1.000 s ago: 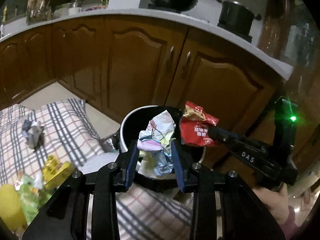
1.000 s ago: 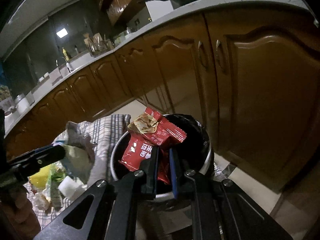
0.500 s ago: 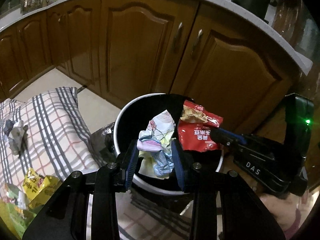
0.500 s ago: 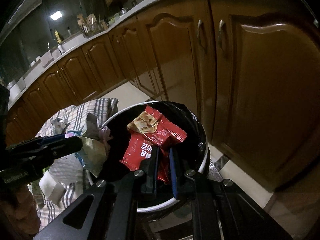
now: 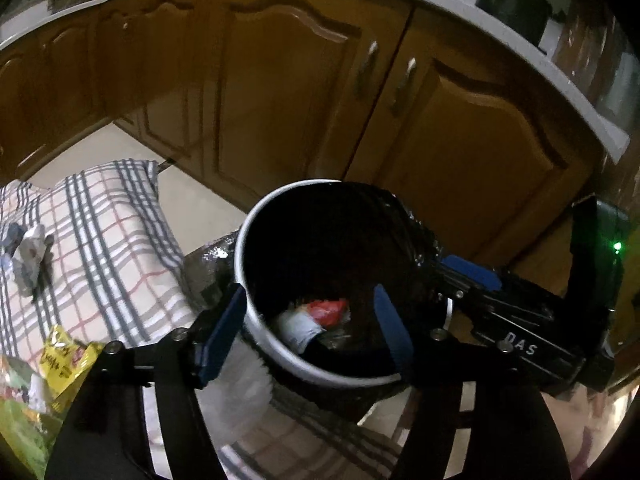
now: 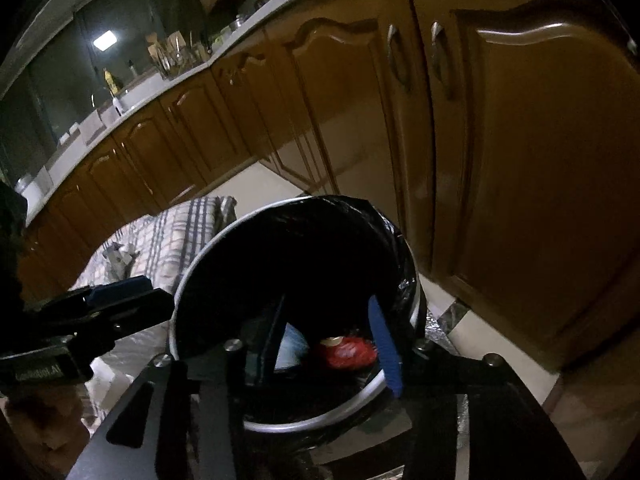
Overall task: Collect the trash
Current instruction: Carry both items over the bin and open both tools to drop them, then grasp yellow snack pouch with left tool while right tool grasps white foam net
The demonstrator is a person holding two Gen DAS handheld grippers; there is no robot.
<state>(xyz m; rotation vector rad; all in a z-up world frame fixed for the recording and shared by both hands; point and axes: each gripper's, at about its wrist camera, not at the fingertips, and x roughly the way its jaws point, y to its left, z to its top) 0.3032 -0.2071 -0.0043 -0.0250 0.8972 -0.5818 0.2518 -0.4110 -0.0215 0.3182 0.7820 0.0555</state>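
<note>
Left gripper (image 5: 308, 312): your jaws stand wide apart and hold nothing – they hang over the near rim of the bin (image 5: 256, 332)
Right gripper (image 6: 328, 332): also spread open and empty, fingers reaching over the bin's mouth from the other side
Trash in the bin: a red snack wrapper (image 5: 329, 311) and a pale crumpled paper (image 5: 298, 326) lie touching at the bottom, inside the black liner (image 5: 404, 216)
Trash still out: a yellow packet (image 5: 66, 362) and a grey crumpled wad (image 5: 30, 246) lie on the checked cloth (image 5: 112, 240) to your left, well apart from the bin
Orientation: the red wrapper is bunched, so I cannot tell a long axis; the pale paper seems to run from the near wall toward the middle; the yellow packet appears to lie flat, its axis unclear at the frame's edge
Risk: both grippers crowd one opening – pulling back carelessly could knock them together or catch the loose liner and tip the bin
Risk: the cloth is soft, so a low pinch at the packet may gather fabric with it
</note>
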